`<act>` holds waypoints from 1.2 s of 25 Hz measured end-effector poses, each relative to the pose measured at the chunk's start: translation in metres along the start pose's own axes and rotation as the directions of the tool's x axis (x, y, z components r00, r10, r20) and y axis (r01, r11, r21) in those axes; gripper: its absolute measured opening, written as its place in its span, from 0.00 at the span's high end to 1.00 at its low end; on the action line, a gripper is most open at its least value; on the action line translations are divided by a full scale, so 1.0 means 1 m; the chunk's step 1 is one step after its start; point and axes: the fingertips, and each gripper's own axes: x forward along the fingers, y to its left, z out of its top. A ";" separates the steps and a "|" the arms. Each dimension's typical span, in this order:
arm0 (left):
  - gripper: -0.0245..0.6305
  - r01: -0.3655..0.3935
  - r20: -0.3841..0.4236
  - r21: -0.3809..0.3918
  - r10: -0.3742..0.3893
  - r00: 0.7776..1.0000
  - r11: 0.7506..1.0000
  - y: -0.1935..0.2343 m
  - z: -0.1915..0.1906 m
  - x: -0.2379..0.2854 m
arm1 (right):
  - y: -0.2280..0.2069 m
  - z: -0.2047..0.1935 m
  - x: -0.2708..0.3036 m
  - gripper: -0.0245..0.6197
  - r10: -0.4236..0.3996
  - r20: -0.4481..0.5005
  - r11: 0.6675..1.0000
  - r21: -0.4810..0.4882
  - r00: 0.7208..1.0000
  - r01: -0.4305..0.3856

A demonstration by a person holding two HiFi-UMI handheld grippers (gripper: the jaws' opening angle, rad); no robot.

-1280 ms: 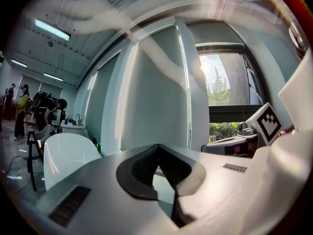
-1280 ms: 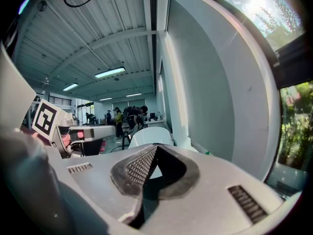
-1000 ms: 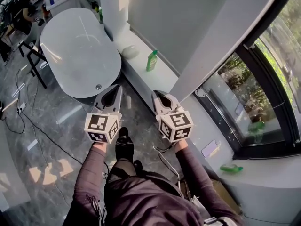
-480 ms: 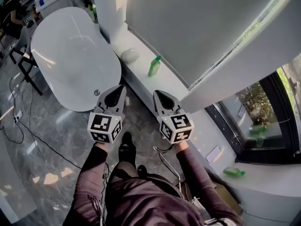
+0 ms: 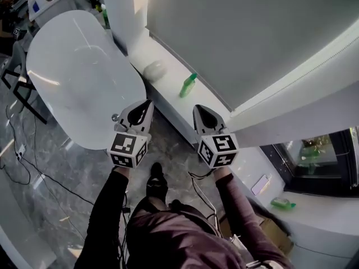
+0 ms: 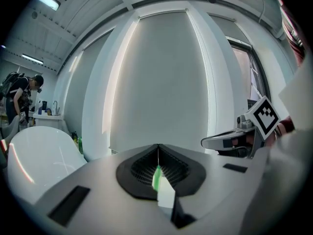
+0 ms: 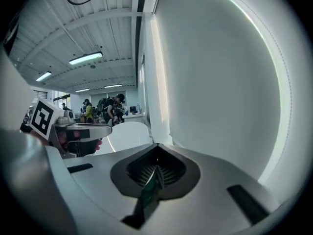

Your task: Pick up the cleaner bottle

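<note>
The green cleaner bottle [image 5: 188, 85] stands on a white ledge [image 5: 168, 80] below a grey wall, ahead of both grippers. My left gripper [image 5: 147, 103] is held level over the floor, below and to the left of the bottle, jaws shut and empty. To the right my right gripper [image 5: 197, 108] is also shut on nothing, a short way below the bottle. In the left gripper view the shut jaws [image 6: 158, 147] show a green strip of the bottle [image 6: 156, 176] through their slit. The right gripper view shows shut jaws [image 7: 157, 147] facing the wall.
A white bathtub [image 5: 78, 77] stands left of the ledge. A pale rounded object [image 5: 154, 69] lies on the ledge beyond the bottle. A second green bottle [image 5: 283, 204] lies on the window sill at the right, near a phone [image 5: 261, 184]. Cables run over the marble floor [image 5: 33, 167].
Both grippers have moved forward towards the ledge, and the bottle now sits nearer to them. The window has slid out towards the right edge of the head view.
</note>
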 end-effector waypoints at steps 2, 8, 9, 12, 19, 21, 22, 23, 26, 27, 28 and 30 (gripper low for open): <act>0.95 0.020 -0.006 -0.005 -0.020 1.000 1.000 0.006 -0.001 0.011 | -0.008 0.002 0.007 0.96 -0.031 -0.008 1.000 0.003 0.999 0.031; 0.95 0.077 -0.034 0.003 -0.076 0.996 0.997 0.020 -0.009 0.044 | -0.027 0.003 0.024 0.96 -0.103 -0.031 0.995 0.005 0.994 0.103; 0.95 0.084 -0.036 0.006 -0.084 0.996 0.996 0.022 -0.011 0.049 | -0.028 0.003 0.027 0.96 -0.111 -0.033 0.994 0.002 0.993 0.111; 0.95 0.105 -0.049 0.009 -0.104 0.993 0.994 0.026 -0.018 0.062 | -0.031 0.000 0.034 0.96 -0.127 -0.044 0.992 -0.005 0.991 0.127; 0.95 0.130 -0.102 -0.006 -0.130 0.986 0.992 0.027 -0.056 0.103 | -0.045 -0.018 0.055 0.96 -0.130 -0.069 0.992 -0.006 0.989 0.129; 0.95 0.154 -0.119 0.005 -0.152 0.981 0.988 0.021 -0.069 0.113 | -0.051 -0.028 0.062 0.96 -0.130 -0.077 0.991 0.008 0.989 0.131; 0.95 0.164 -0.125 0.011 -0.161 0.979 0.986 0.018 -0.075 0.119 | -0.054 -0.033 0.066 0.96 -0.131 -0.080 0.991 0.016 0.988 0.133; 0.95 0.171 -0.128 0.015 -0.168 0.978 0.985 0.016 -0.080 0.125 | -0.058 -0.038 0.069 0.96 -0.133 -0.081 0.990 0.023 0.988 0.136; 0.95 0.181 -0.135 0.012 -0.178 0.975 0.983 0.011 -0.094 0.143 | -0.068 -0.051 0.081 0.96 -0.135 -0.092 0.990 0.034 0.987 0.138; 0.95 0.184 -0.138 0.010 -0.181 0.974 0.983 0.010 -0.099 0.148 | -0.071 -0.056 0.084 0.96 -0.134 -0.096 0.990 0.035 0.986 0.138; 0.95 0.188 -0.141 0.008 -0.185 0.973 0.982 0.008 -0.103 0.154 | -0.074 -0.060 0.087 0.96 -0.133 -0.101 0.990 0.036 0.986 0.138; 0.95 0.200 -0.149 0.008 -0.197 0.969 0.980 0.004 -0.111 0.163 | -0.080 -0.068 0.094 0.96 -0.133 -0.106 0.990 0.040 0.985 0.138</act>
